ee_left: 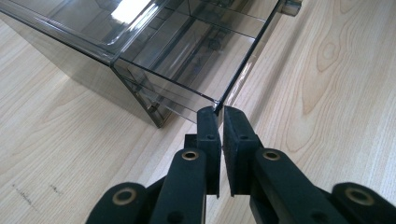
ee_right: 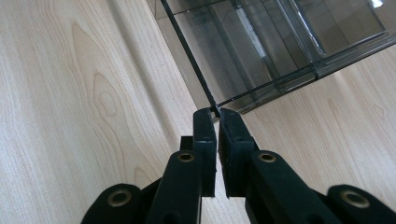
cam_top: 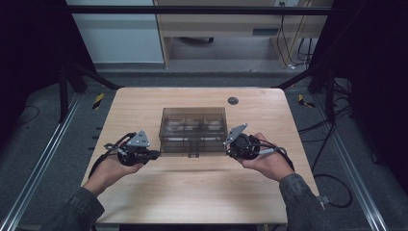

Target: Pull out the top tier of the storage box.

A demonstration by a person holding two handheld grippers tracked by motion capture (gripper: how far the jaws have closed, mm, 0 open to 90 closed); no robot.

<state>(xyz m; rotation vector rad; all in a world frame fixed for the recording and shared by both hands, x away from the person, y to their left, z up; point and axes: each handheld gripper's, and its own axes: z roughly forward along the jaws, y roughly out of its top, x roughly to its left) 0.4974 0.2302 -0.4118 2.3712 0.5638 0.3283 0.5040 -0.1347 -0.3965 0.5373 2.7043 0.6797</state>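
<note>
At the near half of the table (cam_top: 144,192), a hand holds each gripper, one at either near corner of a smoke-tinted transparent box (cam_top: 193,131). The left gripper (cam_top: 153,154) has its jaws closed on the thin edge of the box lid at the near left corner; in the left gripper view the left gripper (ee_left: 219,111) pinches that edge at its tips. The right gripper (cam_top: 230,147) meets the near right corner, and in the right gripper view the right gripper (ee_right: 214,112) has its jaws closed on the lid edge likewise. The box sits at the table's centre, long axis running left to right, parallel to the near edge. Its walls are clear dark grey plastic, with internal dividers visible through the lid. A small round dark grommet (cam_top: 233,100) lies near the far edge.
</note>
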